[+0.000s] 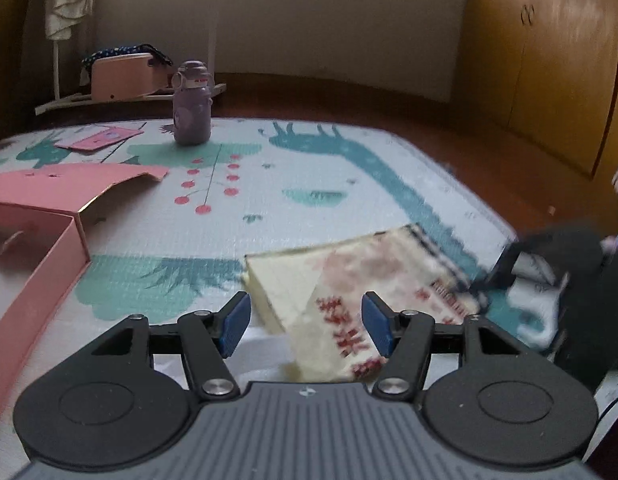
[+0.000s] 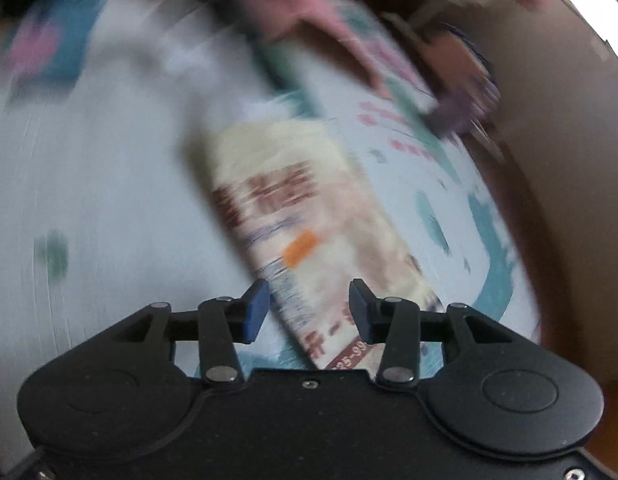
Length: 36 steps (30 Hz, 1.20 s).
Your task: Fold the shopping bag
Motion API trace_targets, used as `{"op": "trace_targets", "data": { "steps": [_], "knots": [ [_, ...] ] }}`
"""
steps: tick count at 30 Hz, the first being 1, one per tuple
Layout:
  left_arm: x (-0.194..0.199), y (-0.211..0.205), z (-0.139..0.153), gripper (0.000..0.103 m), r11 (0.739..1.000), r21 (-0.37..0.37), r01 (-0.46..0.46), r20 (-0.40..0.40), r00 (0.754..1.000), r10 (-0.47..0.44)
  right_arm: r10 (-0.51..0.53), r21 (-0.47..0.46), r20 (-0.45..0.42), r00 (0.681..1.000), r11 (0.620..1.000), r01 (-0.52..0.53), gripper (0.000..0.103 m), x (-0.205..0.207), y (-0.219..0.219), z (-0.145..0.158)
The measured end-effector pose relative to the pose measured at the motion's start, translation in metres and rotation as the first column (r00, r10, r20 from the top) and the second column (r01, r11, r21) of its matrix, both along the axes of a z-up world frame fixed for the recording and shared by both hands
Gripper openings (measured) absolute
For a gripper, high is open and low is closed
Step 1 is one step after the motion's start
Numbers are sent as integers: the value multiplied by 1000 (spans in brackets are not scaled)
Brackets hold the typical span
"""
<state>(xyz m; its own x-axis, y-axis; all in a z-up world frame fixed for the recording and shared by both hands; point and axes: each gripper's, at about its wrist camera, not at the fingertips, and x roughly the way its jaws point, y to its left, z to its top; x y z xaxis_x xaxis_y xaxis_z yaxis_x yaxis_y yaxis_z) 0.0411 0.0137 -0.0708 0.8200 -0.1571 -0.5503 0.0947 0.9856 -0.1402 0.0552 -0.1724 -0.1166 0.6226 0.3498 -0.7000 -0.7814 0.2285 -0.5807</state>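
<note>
The shopping bag (image 1: 349, 280), cream with red characters and a striped edge, lies folded flat on the play mat (image 1: 309, 184). My left gripper (image 1: 306, 322) hovers over the bag's near end, its blue pads (image 1: 234, 322) wide apart and touching nothing. In the left wrist view the right gripper (image 1: 497, 276) is a dark blur at the bag's right edge. The right wrist view is badly smeared by motion. It shows the bag (image 2: 293, 208) as a long strip running away from my right gripper (image 2: 308, 312), whose pads stand apart above the bag's near end without pressing on it.
An open pink box (image 1: 41, 236) with its lid flap lies left on the mat. A purple bottle (image 1: 191, 106) stands at the far edge beside a pink card (image 1: 99, 138). A wooden cabinet (image 1: 545, 60) lines the right wall. A person's dark sleeve (image 1: 581, 304) is at right.
</note>
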Motion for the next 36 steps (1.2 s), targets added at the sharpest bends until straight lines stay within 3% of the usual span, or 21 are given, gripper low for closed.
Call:
{"op": "trace_targets", "data": {
  "steps": [5,10,15,19,21,30,34,36],
  "knots": [
    [4,3,-9,61,999,-50,8,-22,1000,-10,49,-92,57,997,995,-44,42,-1,10,-15],
    [7,3,-34,61,980,-194,33,-52,998,-44,54,-111,79,995,993,-45,39,3,18,-17],
    [19,8,-55,61,894,-444,65,8,998,-68,87,-155,129,988,986,-67,38,-6,21,-25],
    [30,8,-72,61,897,-439,-51,-107,994,4,117,-181,159,980,979,-88,39,-11,25,-29],
    [32,16,-84,61,863,-501,-66,-124,992,3,146,-202,180,973,973,-109,39,-14,31,-31],
    [35,22,-80,61,769,-634,-77,-127,992,-6,182,-215,211,960,967,-137,38,-9,42,-35],
    [35,20,-82,61,764,-640,-81,-148,989,-19,131,-204,171,977,974,-95,39,-2,40,-26],
    [36,21,-85,61,759,-645,-90,-159,987,-18,112,-207,167,980,975,-77,49,4,34,-24]
  ]
}}
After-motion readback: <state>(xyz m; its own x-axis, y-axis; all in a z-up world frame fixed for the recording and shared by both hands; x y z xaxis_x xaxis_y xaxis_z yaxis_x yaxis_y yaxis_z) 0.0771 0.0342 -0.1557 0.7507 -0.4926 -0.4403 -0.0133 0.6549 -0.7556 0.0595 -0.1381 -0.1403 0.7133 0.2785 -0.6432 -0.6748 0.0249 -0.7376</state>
